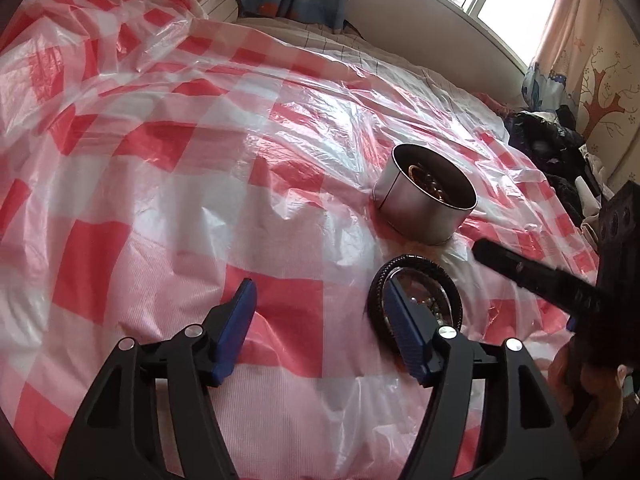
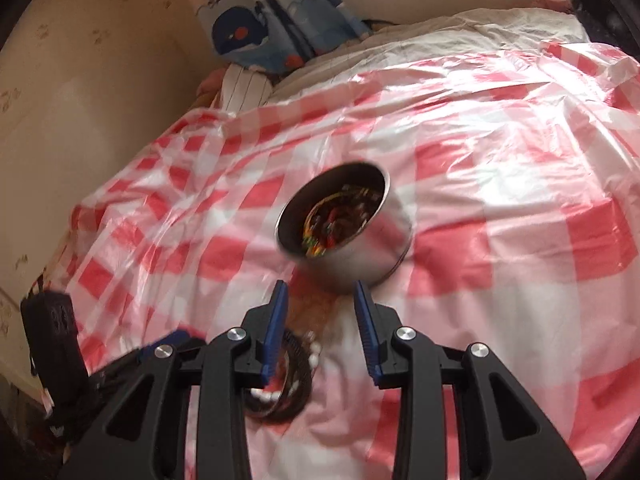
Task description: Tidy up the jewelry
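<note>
We see the metal tin (image 1: pixel 424 200) of jewelry standing on the checkered sheet (image 1: pixel 160 160), with bracelets (image 1: pixel 416 300) just beside it. Our left tool (image 1: pixel 320 320) and right tool (image 2: pixel 322 320) both gape apart, gripping nothing.

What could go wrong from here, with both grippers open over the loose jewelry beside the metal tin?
1. The metal tin sits tilted on the crinkled checkered plastic sheet; a nudge might tip it and spill the beads inside.
2. The dark bracelets overlap, so the left gripper may snag several at once.
3. The right gripper hovers close by; the two could collide.
</note>
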Motion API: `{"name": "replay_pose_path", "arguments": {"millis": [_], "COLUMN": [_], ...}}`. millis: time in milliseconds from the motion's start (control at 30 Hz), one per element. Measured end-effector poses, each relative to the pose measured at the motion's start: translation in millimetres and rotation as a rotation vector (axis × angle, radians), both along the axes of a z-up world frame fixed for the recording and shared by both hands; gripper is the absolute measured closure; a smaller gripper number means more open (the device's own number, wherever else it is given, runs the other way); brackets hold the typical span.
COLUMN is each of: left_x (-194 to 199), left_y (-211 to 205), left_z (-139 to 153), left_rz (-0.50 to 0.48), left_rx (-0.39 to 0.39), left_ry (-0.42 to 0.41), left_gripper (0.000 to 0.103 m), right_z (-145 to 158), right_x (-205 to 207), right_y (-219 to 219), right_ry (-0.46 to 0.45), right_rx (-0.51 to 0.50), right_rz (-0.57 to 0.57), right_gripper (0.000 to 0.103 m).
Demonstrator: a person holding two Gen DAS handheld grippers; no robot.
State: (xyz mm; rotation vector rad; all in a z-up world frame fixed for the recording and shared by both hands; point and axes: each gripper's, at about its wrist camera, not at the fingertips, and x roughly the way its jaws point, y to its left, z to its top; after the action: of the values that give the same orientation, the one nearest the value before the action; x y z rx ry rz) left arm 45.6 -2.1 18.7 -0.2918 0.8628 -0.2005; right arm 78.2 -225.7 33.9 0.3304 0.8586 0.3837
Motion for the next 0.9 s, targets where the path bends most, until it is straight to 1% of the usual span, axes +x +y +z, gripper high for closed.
{"name": "replay_pose_path", "arguments": {"millis": [33,100,167,233,267,300,367,467,500,567,633,733,833,867,900], "left_x": [-3,-9,-14,-16,-16,-16,-20,-28,-30,-32,-31,-29,-29,-30,-31], "left_y": [2,4,4,4,5,6,12,27,33,41,39,35,37,39,39], "left_z": [-1,-3,-5,-5,-5,-5,-6,-6,-7,-8,-9,-8,-9,-9,-9], "left_rz": [0.001,0.008,0.009,0.002,-0.001,-0.002,0.003,0.034,0.052,0.077,0.077,0.071,0.071,0.07,0.07], "left_rx": [-0.008,-0.02,-0.028,-0.043,-0.054,-0.068,-0.108,-0.197,-0.222,-0.263,-0.259,-0.235,-0.247,-0.251,-0.255], "left_ry": [-0.005,-0.02,-0.038,-0.05,-0.053,-0.057,-0.075,-0.114,-0.123,-0.131,-0.128,-0.125,-0.127,-0.129,-0.13], "left_gripper": [0.04,0.037,0.035,0.032,0.031,0.031,0.03,0.027,0.021,0.02,0.02,0.018,0.018,0.018,0.018], "right_z": [-4,-13,-23,-28,-29,-31,-31,-31,-31,-30,-32,-33,-31,-30,-28], "right_x": [-5,-8,-7,-8,-9,-11,-14,-24,-29,-37,-43,-45,-46,-47,-49], "right_y": [12,31,40,42,42,42,44,57,61,66,65,59,53,51,51], "right_ry": [0.014,0.029,0.069,0.076,0.08,0.087,0.087,0.077,0.073,0.063,0.069,0.068,0.054,0.043,0.034], "right_rx": [-0.044,-0.123,-0.12,-0.133,-0.128,-0.115,-0.11,-0.131,-0.137,-0.147,-0.127,-0.095,-0.072,-0.069,-0.067], "right_rz": [0.041,0.088,0.121,0.123,0.128,0.132,0.151,0.203,0.218,0.235,0.25,0.224,0.196,0.187,0.18], "right_gripper": [0.069,0.069,0.069,0.076,0.083,0.085,0.086,0.088,0.088,0.088,0.088,0.084,0.084,0.085,0.091]}}
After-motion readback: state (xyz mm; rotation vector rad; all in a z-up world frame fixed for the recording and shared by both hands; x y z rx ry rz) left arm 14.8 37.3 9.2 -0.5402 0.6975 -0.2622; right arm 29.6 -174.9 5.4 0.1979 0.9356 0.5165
